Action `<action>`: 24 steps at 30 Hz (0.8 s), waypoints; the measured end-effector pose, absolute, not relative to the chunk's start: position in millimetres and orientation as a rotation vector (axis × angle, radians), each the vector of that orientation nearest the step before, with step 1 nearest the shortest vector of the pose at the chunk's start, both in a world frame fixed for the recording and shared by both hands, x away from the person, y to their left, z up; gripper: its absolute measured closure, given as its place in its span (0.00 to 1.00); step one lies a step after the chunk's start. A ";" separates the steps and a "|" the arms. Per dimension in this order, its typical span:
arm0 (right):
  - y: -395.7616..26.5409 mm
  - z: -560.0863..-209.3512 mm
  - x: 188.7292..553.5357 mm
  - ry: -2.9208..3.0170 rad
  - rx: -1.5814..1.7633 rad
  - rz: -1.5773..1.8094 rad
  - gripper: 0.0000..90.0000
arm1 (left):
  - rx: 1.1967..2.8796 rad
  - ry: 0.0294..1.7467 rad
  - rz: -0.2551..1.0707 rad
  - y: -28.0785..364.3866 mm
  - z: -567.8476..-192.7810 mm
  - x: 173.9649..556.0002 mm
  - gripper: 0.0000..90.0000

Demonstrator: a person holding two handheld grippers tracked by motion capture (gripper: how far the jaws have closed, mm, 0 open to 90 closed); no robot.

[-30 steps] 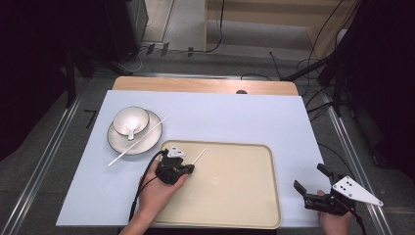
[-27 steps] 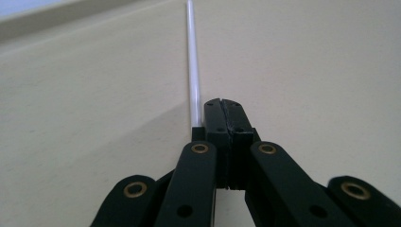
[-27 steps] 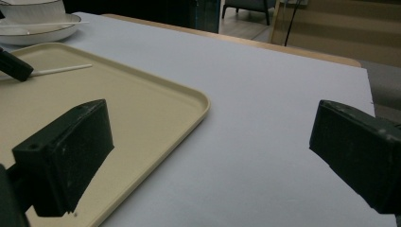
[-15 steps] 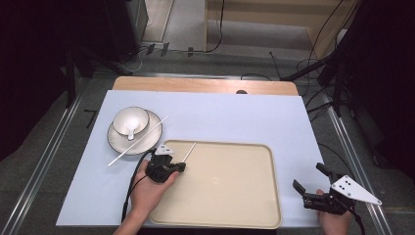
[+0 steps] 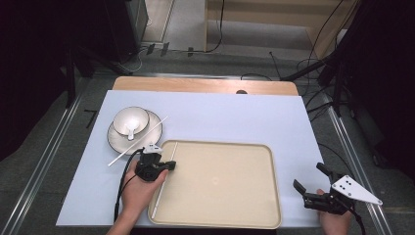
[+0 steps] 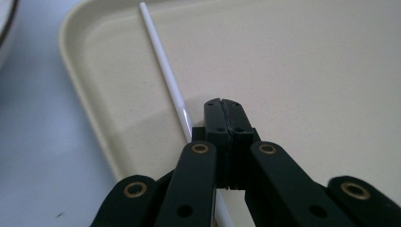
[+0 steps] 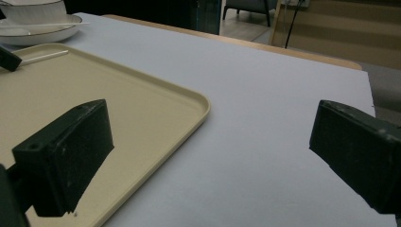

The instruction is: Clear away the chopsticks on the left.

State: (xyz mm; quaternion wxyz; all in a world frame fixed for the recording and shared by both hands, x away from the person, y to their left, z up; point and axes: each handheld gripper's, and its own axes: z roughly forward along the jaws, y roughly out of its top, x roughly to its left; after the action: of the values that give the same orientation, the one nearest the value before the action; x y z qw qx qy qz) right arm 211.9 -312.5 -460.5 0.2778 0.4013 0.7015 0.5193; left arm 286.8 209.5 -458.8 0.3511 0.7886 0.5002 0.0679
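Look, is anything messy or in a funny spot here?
Only a little: one white chopstick lies in the tray by its left rim, while its mate rests slanted across the plate. Nothing looks spilled or broken.

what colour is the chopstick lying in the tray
White; the chopstick shows best in the left gripper view, along the beige tray's edge.

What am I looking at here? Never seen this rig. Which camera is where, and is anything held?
There is no robot: a person holds a hand-held gripper in each hand. The high view looks down on the table, and each gripper view looks along that gripper's own black jaws. On the table are a beige tray and a bowl with a spoon on a saucer. One chopstick leans across the saucer, another white chopstick lies in the tray. The left hand-held gripper is shut beside that one; a grip isn't clear. The right hand-held gripper is open and empty.
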 end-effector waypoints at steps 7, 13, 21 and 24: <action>-311.9 -459.9 212.9 1.885 1.071 1.398 0.00 | 2.065 1.305 0.193 217.0 -456.3 280.7 1.00; -312.6 -459.4 212.7 1.881 1.073 1.400 0.00 | 2.064 1.299 0.190 218.3 -456.6 279.1 1.00; -312.4 -459.4 212.7 1.882 1.073 1.399 0.00 | 2.074 1.261 0.210 219.2 -457.9 279.3 1.00; -312.4 -459.6 213.0 1.883 1.071 1.397 0.00 | 2.077 1.247 0.206 219.4 -457.9 279.8 0.97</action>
State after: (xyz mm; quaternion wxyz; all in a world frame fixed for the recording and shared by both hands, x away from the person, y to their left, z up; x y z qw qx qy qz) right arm 213.0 -312.4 -459.6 0.2781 0.3992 0.7017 0.5205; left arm 279.8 219.4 -457.9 0.3476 0.8010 0.4809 0.0796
